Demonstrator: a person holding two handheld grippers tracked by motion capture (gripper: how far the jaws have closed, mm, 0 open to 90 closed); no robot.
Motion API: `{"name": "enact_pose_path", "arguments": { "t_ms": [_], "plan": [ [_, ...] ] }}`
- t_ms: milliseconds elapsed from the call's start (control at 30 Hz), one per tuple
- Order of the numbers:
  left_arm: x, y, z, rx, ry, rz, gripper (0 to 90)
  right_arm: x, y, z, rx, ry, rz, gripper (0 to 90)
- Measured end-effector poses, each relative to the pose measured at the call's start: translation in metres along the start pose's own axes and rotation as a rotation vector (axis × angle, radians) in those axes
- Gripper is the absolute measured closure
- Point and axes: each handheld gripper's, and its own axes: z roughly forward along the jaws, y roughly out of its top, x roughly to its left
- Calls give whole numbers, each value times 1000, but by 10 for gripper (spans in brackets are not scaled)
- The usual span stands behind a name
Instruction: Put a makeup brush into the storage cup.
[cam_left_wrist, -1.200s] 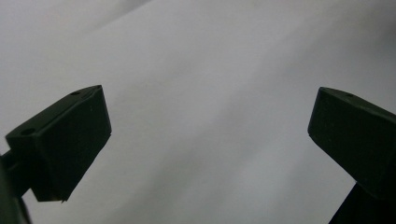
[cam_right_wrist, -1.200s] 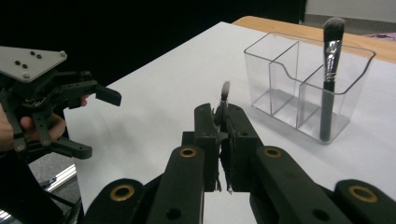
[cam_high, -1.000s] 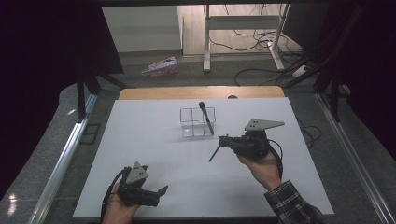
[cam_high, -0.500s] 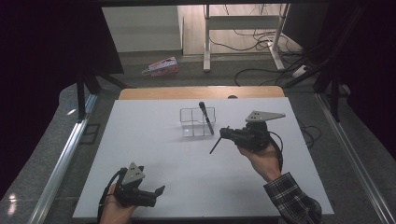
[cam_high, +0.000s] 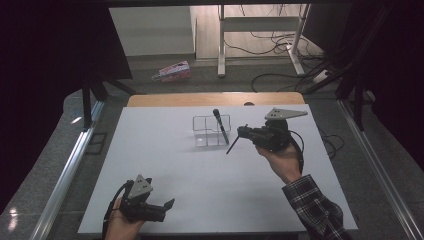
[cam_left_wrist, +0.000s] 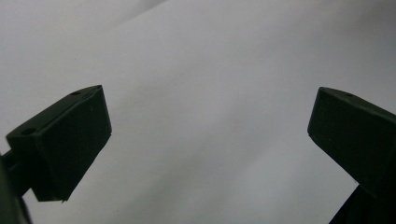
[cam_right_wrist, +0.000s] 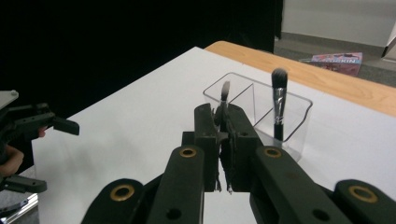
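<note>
Two grippers: right gripper (cam_high: 243, 132) clamped on slim brush (cam_high: 233, 144) beside clear organizer (cam_high: 212, 131), left gripper (cam_high: 167, 204) jaws wide apart, empty.

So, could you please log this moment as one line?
right gripper: shut on thin dark brush | left gripper: open, idle | clear plastic organizer: one black brush inside

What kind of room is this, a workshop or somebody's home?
Probably a lab or recording studio, not a home: a bare white table ringed by dark curtains, loose cables on the floor, and a person working a hand-held black gripper near a clear plastic organiser.
</note>
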Motion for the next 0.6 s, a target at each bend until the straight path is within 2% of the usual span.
{"name": "enact_pose_path", "arguments": {
  "t_ms": [600],
  "plan": [
    [9, -4, -3, 13, 24, -15, 5, -18, 18, 10, -22, -46, -13, 848]
  ]
}}
